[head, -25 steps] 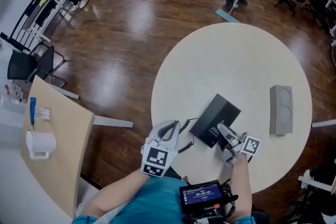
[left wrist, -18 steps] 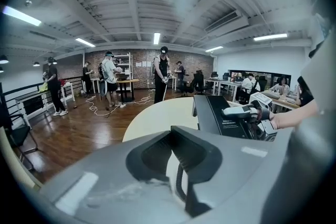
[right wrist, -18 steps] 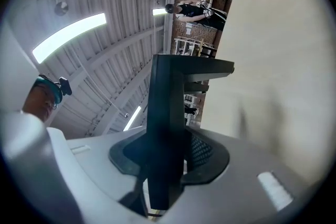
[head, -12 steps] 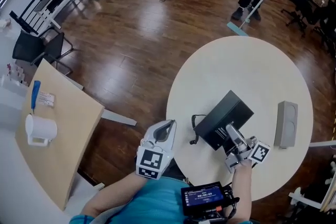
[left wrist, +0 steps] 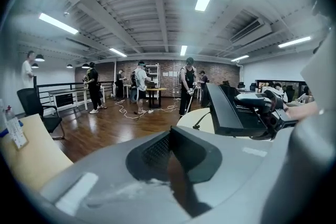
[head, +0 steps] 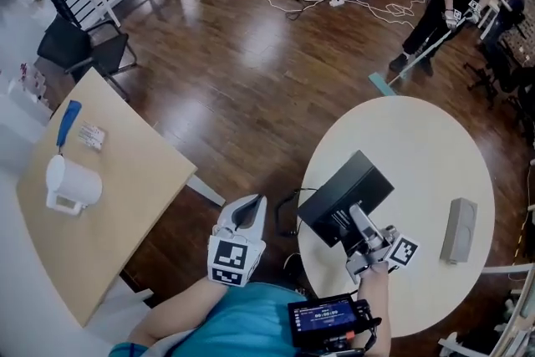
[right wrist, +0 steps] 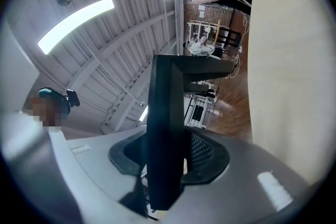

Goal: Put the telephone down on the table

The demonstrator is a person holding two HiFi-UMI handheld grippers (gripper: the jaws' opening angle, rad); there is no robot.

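Note:
The black box-shaped telephone [head: 344,195] is lifted and tilted over the left part of the round white table [head: 418,146]. My right gripper [head: 359,223] is shut on its near edge. In the right gripper view the phone [right wrist: 167,113] is a dark slab clamped between the jaws. Its black cord [head: 288,209] hangs past the table's left edge. My left gripper [head: 245,213] hovers over the wooden floor left of the table, shut and holding nothing. In the left gripper view the phone [left wrist: 228,110] is ahead on the right.
A grey oblong box [head: 459,230] lies on the table's right side. A wooden table [head: 125,205] at the left carries a white holder [head: 71,184] and a blue pen [head: 68,119]. Further back are a black chair [head: 84,46], floor cables [head: 334,0] and a person sweeping [head: 443,4].
The right gripper has raised the phone off the tabletop and carried it toward the table's left edge. The left gripper has moved further off the table, over the floor.

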